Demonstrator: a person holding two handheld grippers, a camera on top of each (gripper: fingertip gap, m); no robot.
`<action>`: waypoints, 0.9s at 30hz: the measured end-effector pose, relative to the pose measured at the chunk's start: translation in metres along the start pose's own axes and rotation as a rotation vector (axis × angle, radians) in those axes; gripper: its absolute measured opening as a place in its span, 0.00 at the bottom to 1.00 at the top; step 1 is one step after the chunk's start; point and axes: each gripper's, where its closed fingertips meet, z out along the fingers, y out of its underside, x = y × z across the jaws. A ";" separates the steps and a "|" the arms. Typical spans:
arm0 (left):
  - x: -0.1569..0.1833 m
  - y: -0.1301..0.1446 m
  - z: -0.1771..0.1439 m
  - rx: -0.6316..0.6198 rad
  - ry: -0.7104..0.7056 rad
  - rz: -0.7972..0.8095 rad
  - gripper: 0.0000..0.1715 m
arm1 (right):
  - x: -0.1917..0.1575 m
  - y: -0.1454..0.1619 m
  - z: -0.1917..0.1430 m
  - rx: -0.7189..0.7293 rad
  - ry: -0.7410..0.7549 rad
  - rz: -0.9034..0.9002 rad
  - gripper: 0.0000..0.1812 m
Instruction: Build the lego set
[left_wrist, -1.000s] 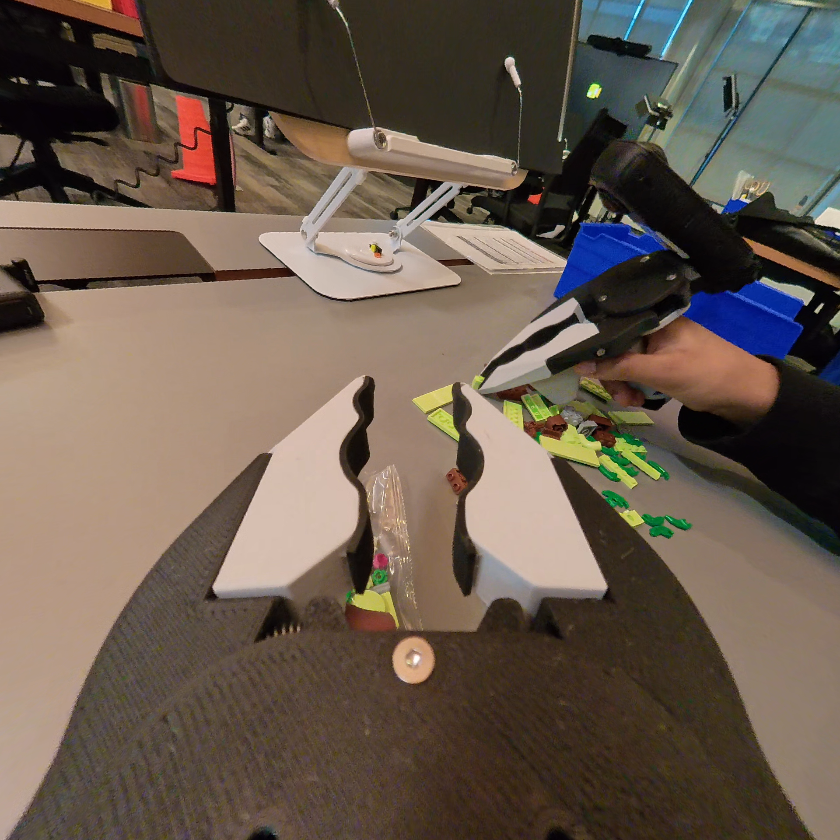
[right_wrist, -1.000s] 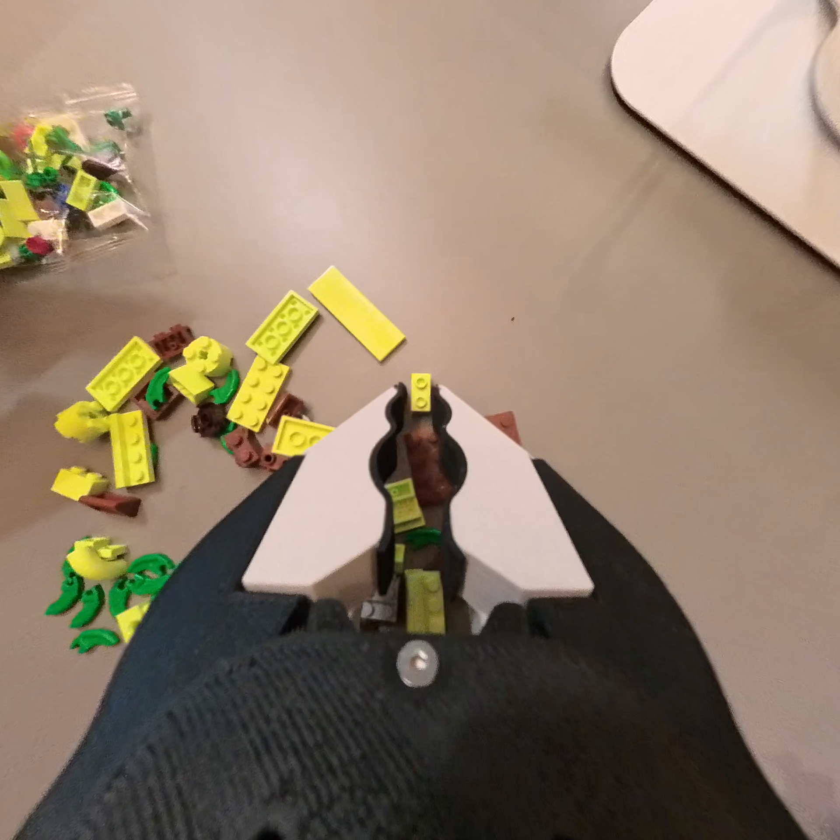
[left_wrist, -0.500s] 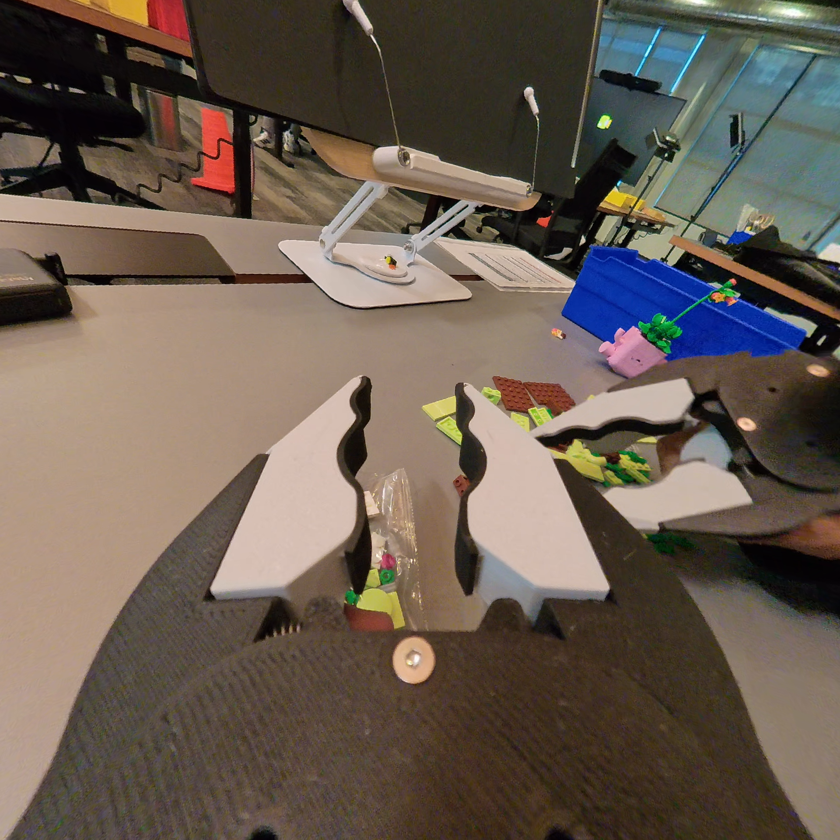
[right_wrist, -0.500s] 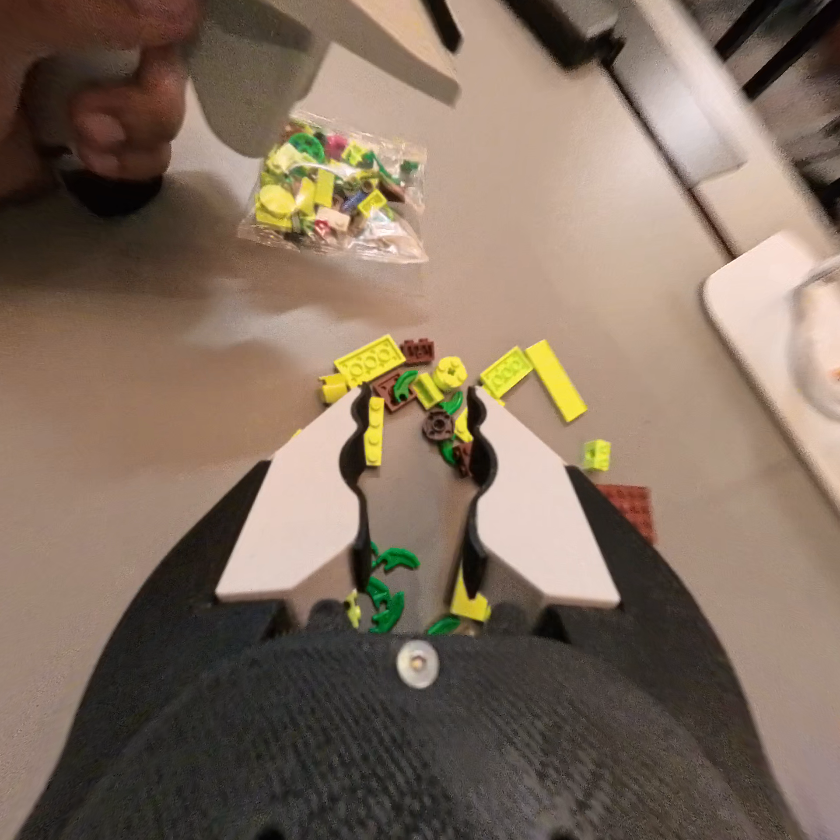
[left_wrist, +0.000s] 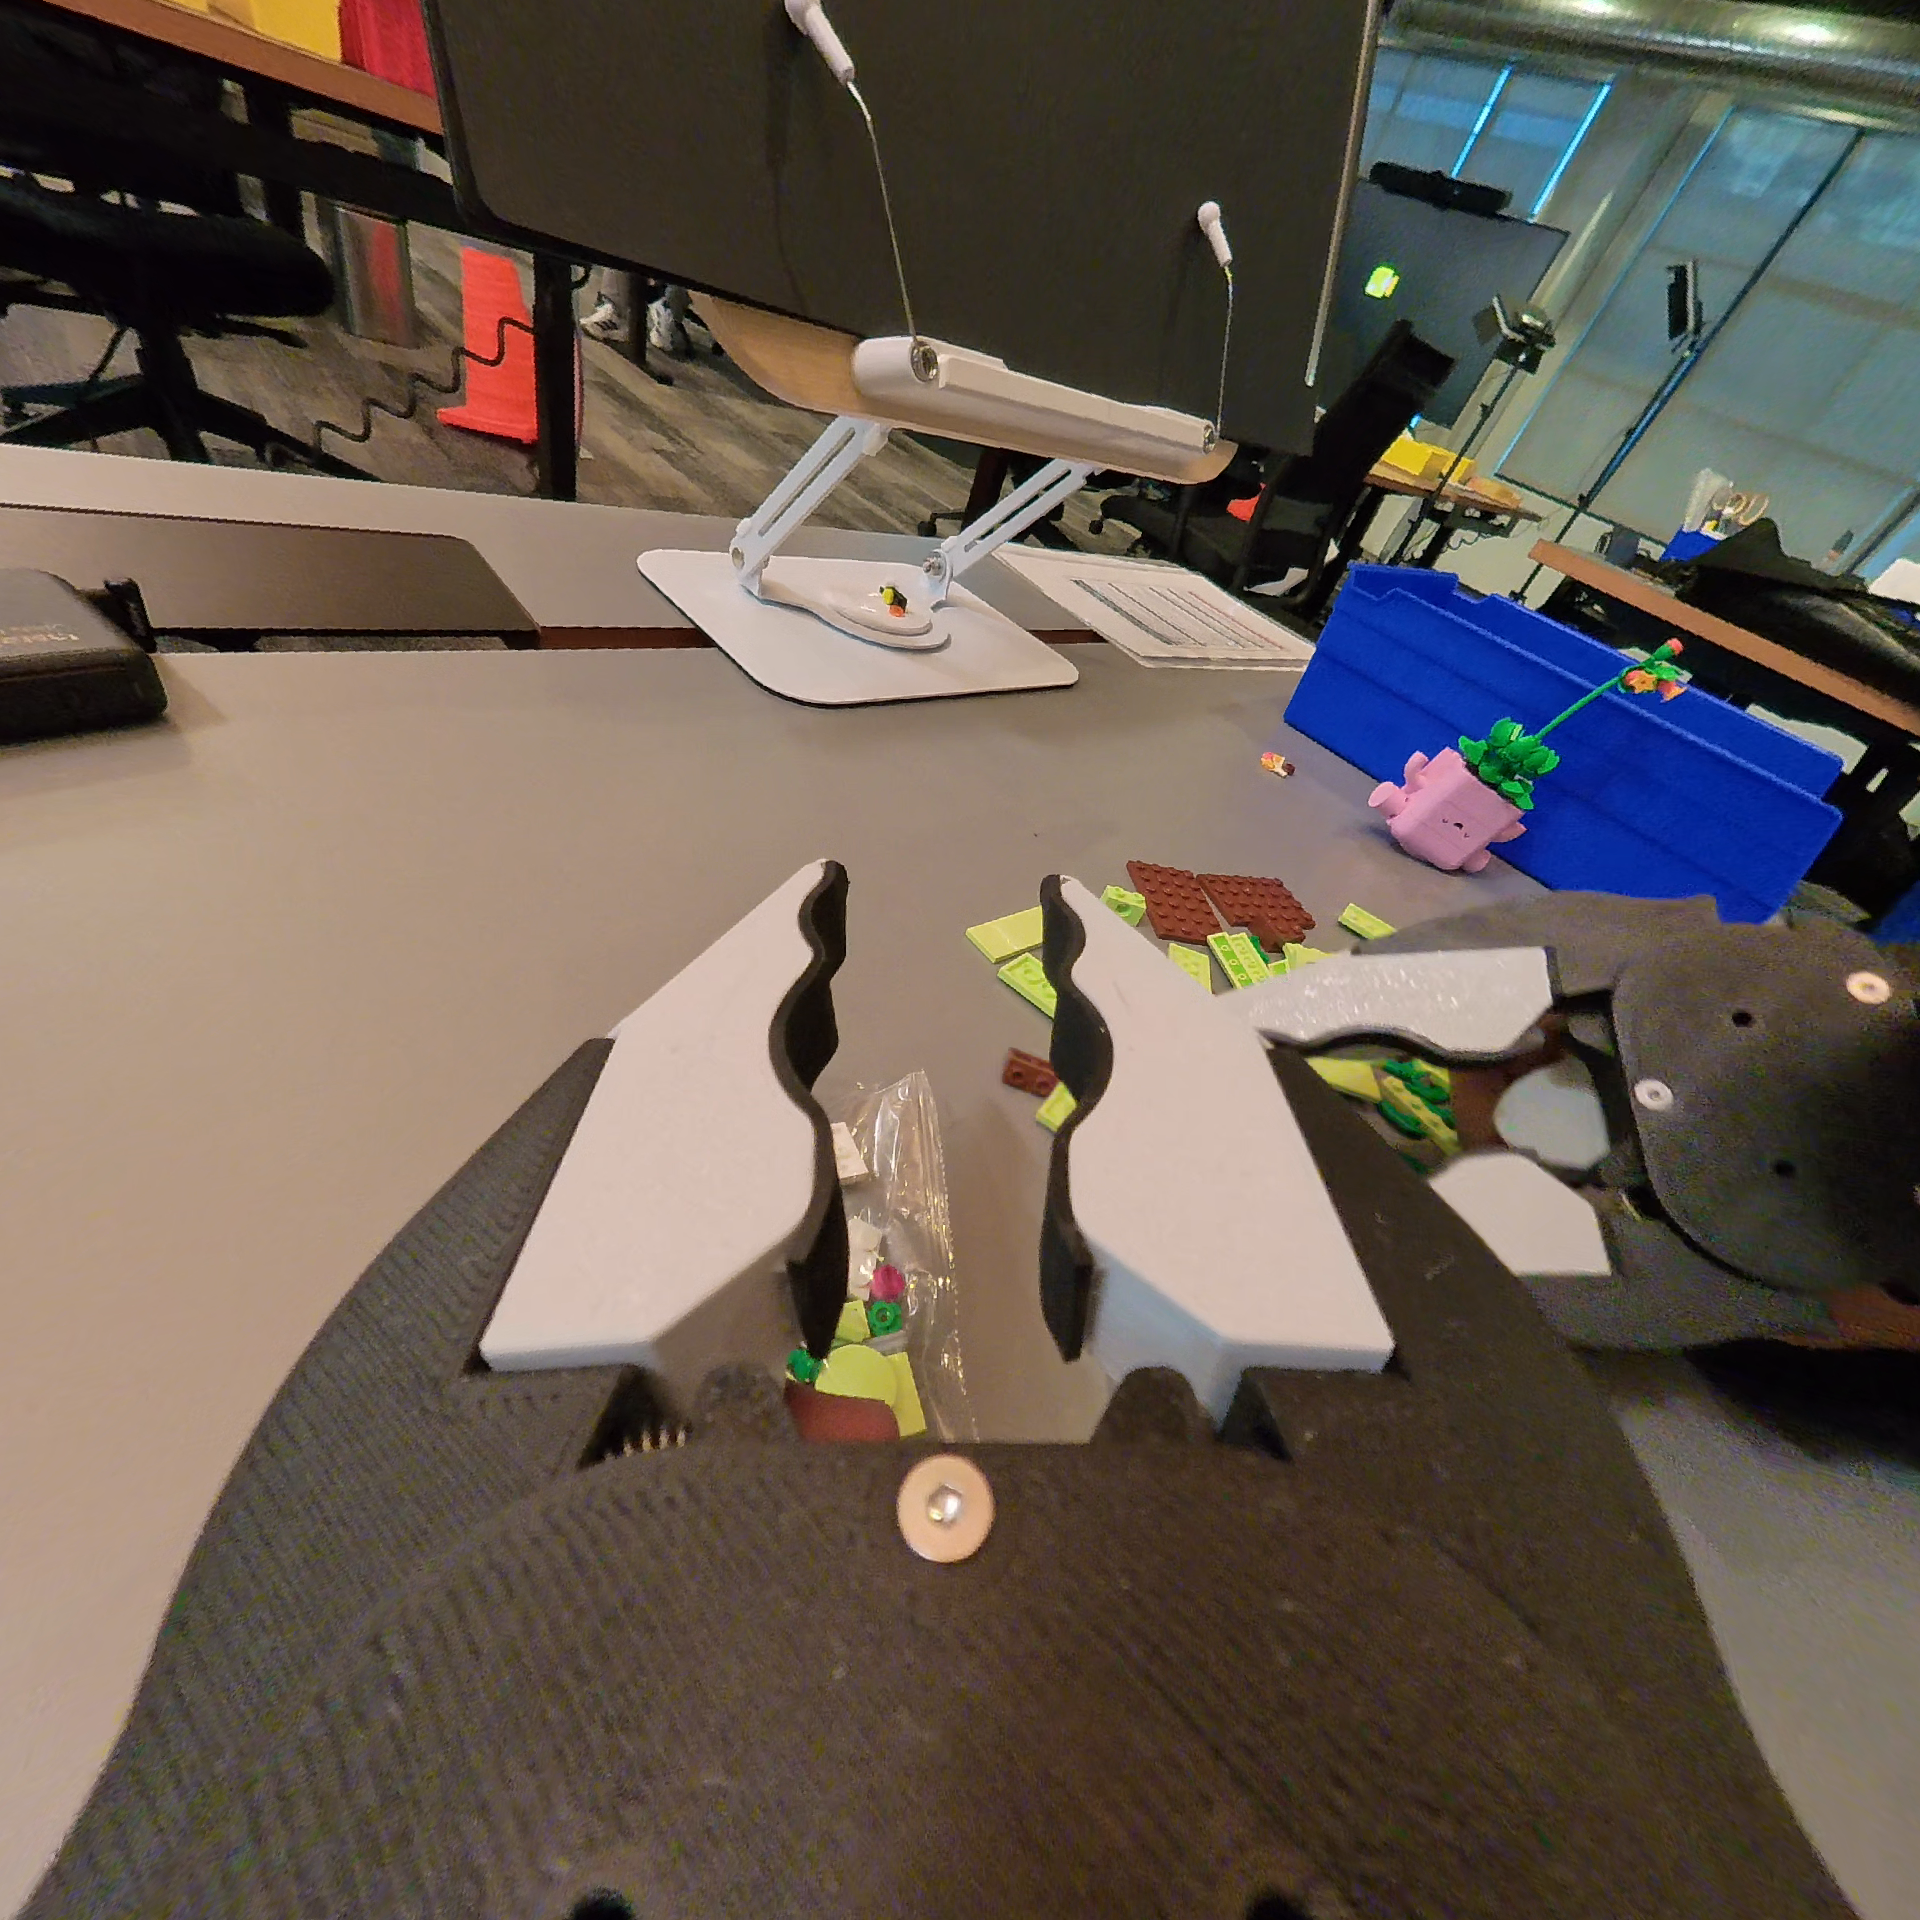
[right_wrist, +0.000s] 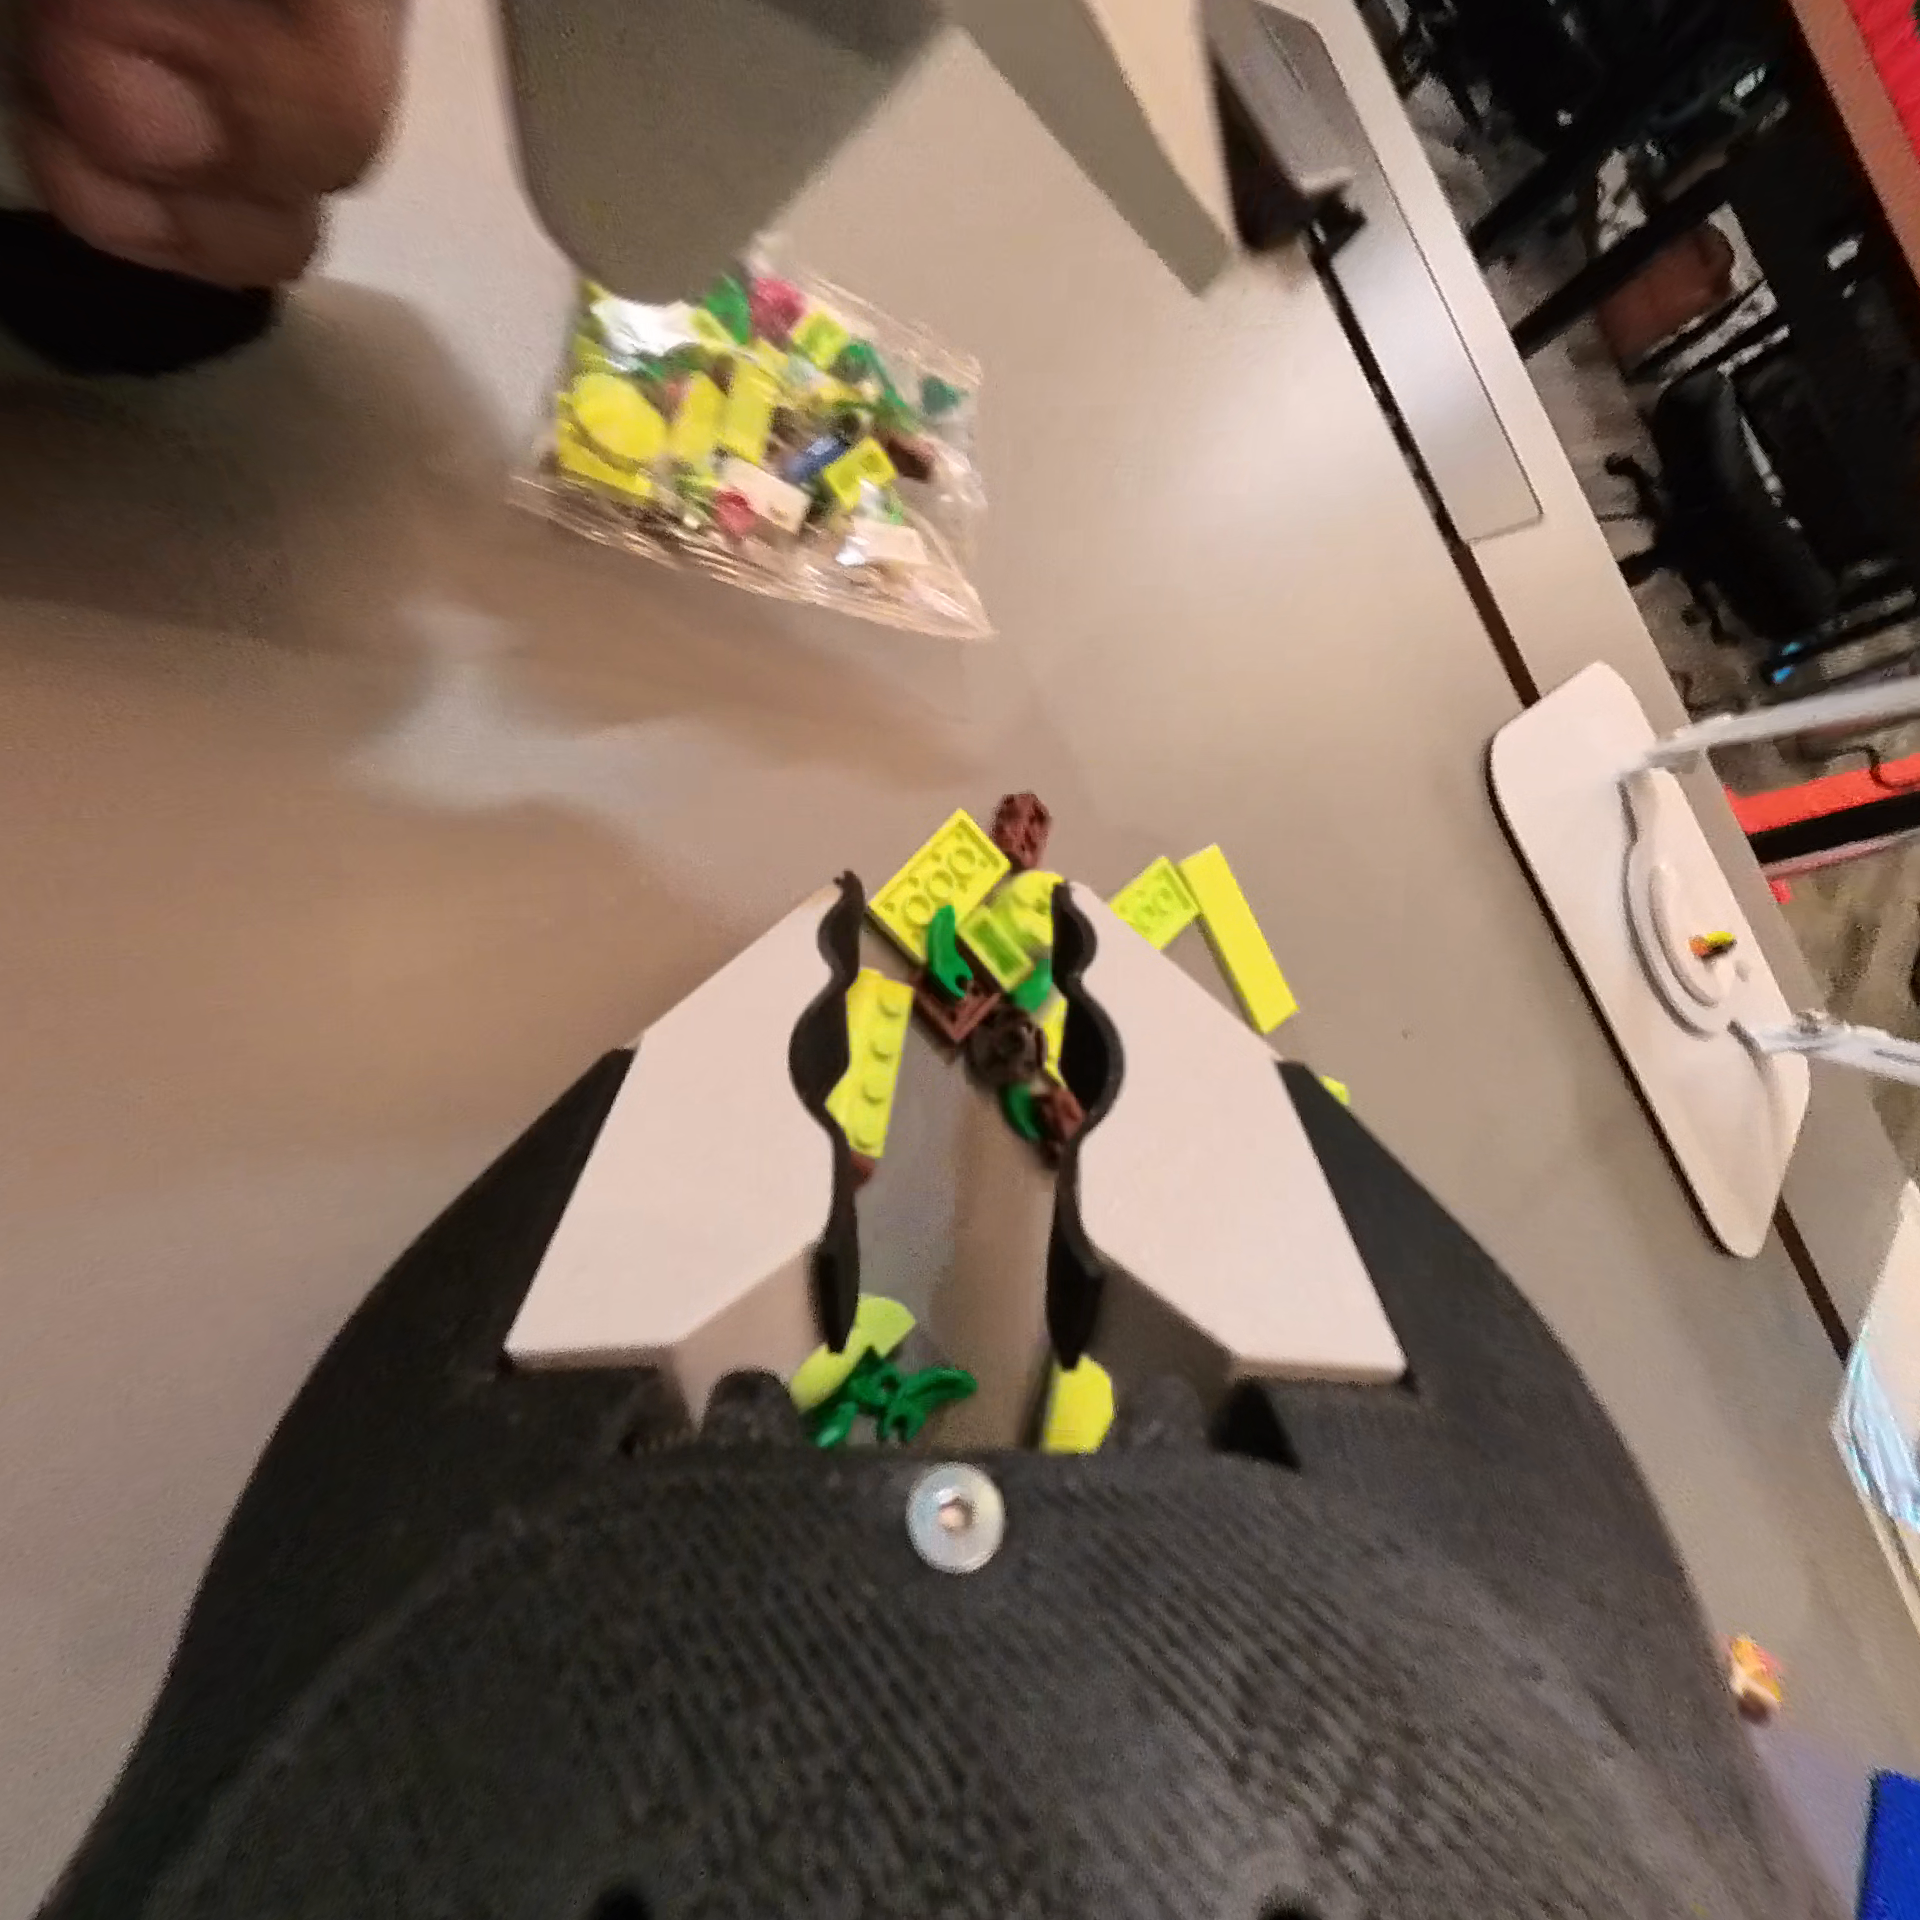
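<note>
Grey desk (left_wrist: 416, 883), pink model (left_wrist: 1449, 816) in left view only

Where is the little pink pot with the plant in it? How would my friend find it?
Find the long blue plastic bin on the right side of the grey table. The small pink brick-built pot sits just in front of it. It is the only finished model, pink, with green leaves and a long thin flower stem, away from the loose bricks.

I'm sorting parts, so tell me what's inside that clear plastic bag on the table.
The clear bag holds small loose bricks: mostly yellow-green, some green, pink, white and brown. It is blurred, and the left gripper covers part of it, so pieces underneath cannot be made out.
</note>
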 end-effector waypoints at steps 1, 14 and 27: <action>0.000 0.000 0.000 0.000 0.001 0.000 0.21 | 0.006 0.004 0.001 -0.012 0.007 0.010 0.20; 0.000 0.000 0.000 0.002 0.004 -0.005 0.21 | 0.032 0.005 -0.028 0.099 -0.127 0.206 0.18; 0.000 0.000 -0.001 0.003 -0.001 -0.001 0.21 | -0.028 0.022 -0.050 0.011 -0.494 0.229 0.04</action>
